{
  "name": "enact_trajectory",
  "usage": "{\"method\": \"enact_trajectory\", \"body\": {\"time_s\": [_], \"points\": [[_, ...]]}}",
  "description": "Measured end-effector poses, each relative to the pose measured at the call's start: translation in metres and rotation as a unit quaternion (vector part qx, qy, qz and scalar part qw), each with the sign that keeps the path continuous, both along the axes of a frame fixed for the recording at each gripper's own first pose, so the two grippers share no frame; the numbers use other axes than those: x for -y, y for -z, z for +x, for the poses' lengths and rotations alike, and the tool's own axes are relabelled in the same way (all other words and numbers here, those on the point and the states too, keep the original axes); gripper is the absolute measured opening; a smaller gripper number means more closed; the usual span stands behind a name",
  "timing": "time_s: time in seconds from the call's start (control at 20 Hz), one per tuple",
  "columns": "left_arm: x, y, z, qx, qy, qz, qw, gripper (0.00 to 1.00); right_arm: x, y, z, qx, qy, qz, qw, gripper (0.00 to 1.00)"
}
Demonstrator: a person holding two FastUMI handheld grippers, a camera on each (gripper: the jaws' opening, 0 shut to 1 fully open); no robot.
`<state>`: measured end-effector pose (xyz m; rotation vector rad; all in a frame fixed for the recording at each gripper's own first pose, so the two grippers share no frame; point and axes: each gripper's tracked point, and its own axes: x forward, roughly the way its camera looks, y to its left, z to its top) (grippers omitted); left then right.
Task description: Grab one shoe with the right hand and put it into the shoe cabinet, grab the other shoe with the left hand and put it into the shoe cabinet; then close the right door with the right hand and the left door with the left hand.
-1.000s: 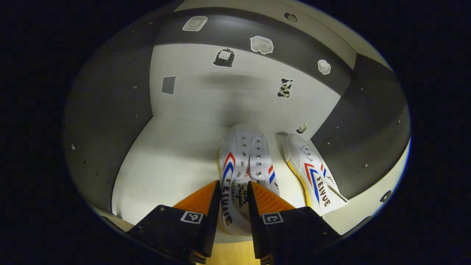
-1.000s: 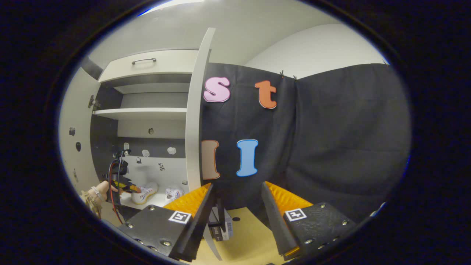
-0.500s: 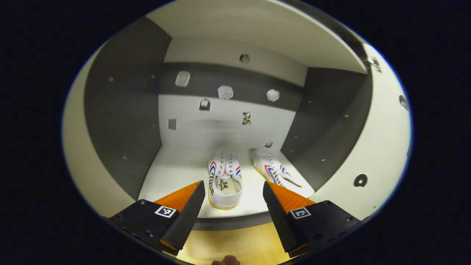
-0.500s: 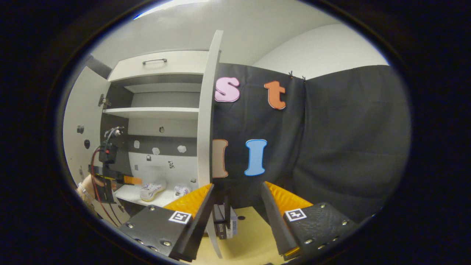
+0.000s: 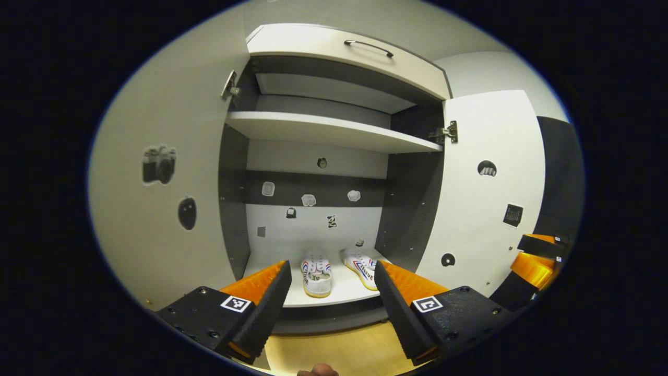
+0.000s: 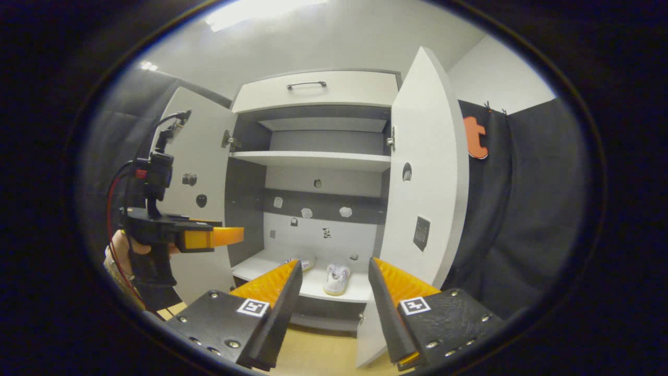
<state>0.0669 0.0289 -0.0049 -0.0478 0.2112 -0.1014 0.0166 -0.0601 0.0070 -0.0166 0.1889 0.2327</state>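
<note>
Left tongs (image 5: pixel 330 292) are held level in front of the open shoe cabinet (image 5: pixel 334 130), pointing straight into it; the fingers stand well apart with nothing between them. In the right gripper view the same tool appears at the left (image 6: pixel 229 236), well outside the cabinet, gripped from below by a hand (image 6: pixel 122 250) with a cable running up from its body.

Right tongs (image 6: pixel 334 292) also face the cabinet, level, fingers spread wide and empty. Their tip shows at the right edge of the left gripper view (image 5: pixel 537 256), just beside the right door.

Both shoes lie on the bottom shelf (image 5: pixel 339 297). The left shoe (image 5: pixel 317 269) sits with its heel toward the opening; the right shoe (image 5: pixel 361 265) lies near it, angled, toward the right wall. The 2 are apart.

Left door (image 5: pixel 167 198) and right door (image 5: pixel 480 209) both stand open. Several stickers mark the back panel and door insides.
</note>
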Motion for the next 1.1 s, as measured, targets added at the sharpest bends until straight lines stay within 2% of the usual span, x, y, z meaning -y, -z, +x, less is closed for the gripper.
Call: {"method": "enact_trajectory", "body": {"time_s": [0.25,0.3,0.4,0.65,0.7,0.85,0.95,1.05,1.1], "points": [[-0.004,-0.016,-0.031,0.009,-0.002,-0.014,1.000,0.96,0.004,-0.007,-0.007,0.008,0.000,0.004,1.000,0.76],[-0.004,-0.018,-0.035,0.009,-0.003,-0.015,1.000,0.93,0.005,-0.008,-0.009,0.009,0.002,0.005,1.000,0.76],[-0.001,-0.021,-0.040,0.011,0.001,-0.015,1.000,0.97,0.013,-0.010,-0.012,0.011,0.013,0.002,1.000,0.76],[0.008,-0.036,-0.053,0.025,0.012,-0.017,0.999,0.97,0.081,-0.015,-0.017,0.017,0.089,-0.018,0.996,0.75],[0.009,-0.040,-0.057,0.028,0.015,-0.018,0.999,0.93,0.097,-0.014,-0.016,0.018,0.109,-0.024,0.994,0.76],[0.007,-0.048,-0.070,0.033,0.019,-0.025,0.999,0.97,0.139,-0.010,-0.012,0.019,0.157,-0.040,0.987,0.75],[0.002,-0.051,-0.076,0.037,0.016,-0.025,0.999,0.93,0.154,-0.005,-0.007,0.016,0.174,-0.042,0.984,0.76],[-0.007,-0.053,-0.081,0.039,0.007,-0.020,0.999,0.93,0.164,0.001,-0.002,0.013,0.183,-0.040,0.982,0.76],[-0.010,-0.054,-0.084,0.038,0.003,-0.020,0.999,0.96,0.164,0.004,0.000,0.009,0.181,-0.038,0.983,0.76]]}}
